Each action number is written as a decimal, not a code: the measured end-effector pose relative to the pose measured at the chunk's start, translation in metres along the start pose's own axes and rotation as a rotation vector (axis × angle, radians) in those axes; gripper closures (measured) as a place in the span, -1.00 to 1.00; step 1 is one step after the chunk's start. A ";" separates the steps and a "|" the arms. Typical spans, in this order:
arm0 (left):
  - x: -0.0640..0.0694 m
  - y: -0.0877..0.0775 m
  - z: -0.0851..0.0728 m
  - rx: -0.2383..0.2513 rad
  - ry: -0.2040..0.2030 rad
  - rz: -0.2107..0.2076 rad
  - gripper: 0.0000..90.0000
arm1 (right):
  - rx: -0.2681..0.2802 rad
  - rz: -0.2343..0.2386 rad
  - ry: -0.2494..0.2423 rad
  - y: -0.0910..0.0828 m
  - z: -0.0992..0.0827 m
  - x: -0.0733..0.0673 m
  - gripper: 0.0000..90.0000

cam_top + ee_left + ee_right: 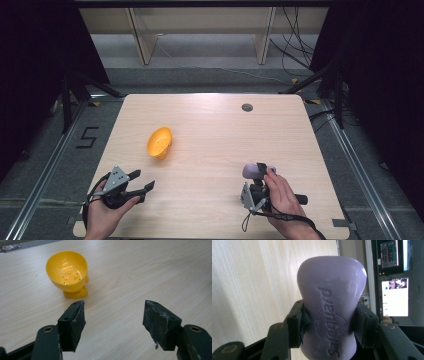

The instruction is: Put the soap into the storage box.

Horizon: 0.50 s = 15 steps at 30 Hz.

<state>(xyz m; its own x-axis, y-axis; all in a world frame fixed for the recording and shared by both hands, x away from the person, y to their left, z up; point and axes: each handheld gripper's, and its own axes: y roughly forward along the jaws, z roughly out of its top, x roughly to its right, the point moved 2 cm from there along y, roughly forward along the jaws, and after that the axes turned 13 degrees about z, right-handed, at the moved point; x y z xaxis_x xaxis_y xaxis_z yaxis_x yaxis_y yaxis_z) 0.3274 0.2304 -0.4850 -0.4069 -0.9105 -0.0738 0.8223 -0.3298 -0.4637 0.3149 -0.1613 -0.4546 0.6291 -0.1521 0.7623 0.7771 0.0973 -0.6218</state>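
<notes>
A yellow plastic cup with small holes in its bottom (160, 142) lies tipped on its side left of the table's middle; in the left gripper view the yellow cup (67, 272) has its mouth turned toward me. My left gripper (141, 182) stands open near the front left edge, short of the cup, nothing between its pads (72, 323). A lilac bar of soap (331, 312) with embossed lettering is clamped at its waist by my right gripper (329, 322). From above, the soap (251, 170) sticks out of the right gripper (260, 172) at the front right.
The light wooden table (210, 125) has a round grey cable port (247, 107) near its far edge. Black stands and cables flank both sides. Screens (394, 277) glow beyond the table in the right gripper view.
</notes>
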 end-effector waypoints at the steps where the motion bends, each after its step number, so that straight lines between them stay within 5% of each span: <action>1: 0.001 0.000 0.002 0.007 0.009 -0.006 -0.26 | 0.005 -0.003 -0.013 -0.001 0.001 0.000 0.12; 3: 0.003 0.000 0.003 0.006 0.008 -0.008 -0.26 | 0.011 -0.023 -0.055 -0.003 0.005 0.002 0.12; 4: 0.007 0.000 0.007 0.016 0.013 -0.032 -0.26 | 0.016 -0.013 -0.012 -0.003 0.006 -0.001 0.12; 8: 0.015 0.001 0.016 0.037 0.033 -0.058 -0.27 | 0.024 -0.024 -0.027 -0.005 0.010 -0.002 0.12; 9: 0.017 0.001 0.020 0.045 0.037 -0.069 -0.27 | 0.026 -0.035 -0.087 -0.006 0.014 0.001 0.12; 11: 0.025 0.004 0.032 0.071 0.048 -0.092 -0.28 | 0.033 -0.022 -0.026 -0.005 0.015 -0.004 0.12; 15: 0.032 0.008 0.041 0.092 0.048 -0.112 -0.29 | 0.042 -0.020 -0.041 -0.006 0.018 -0.004 0.12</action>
<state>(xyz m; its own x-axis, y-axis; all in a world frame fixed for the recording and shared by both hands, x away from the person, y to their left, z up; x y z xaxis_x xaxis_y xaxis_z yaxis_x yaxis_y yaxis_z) 0.3377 0.1884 -0.4551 -0.5152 -0.8543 -0.0692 0.8026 -0.4526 -0.3885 0.3085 -0.1438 -0.4505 0.6132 -0.1136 0.7817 0.7890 0.1361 -0.5991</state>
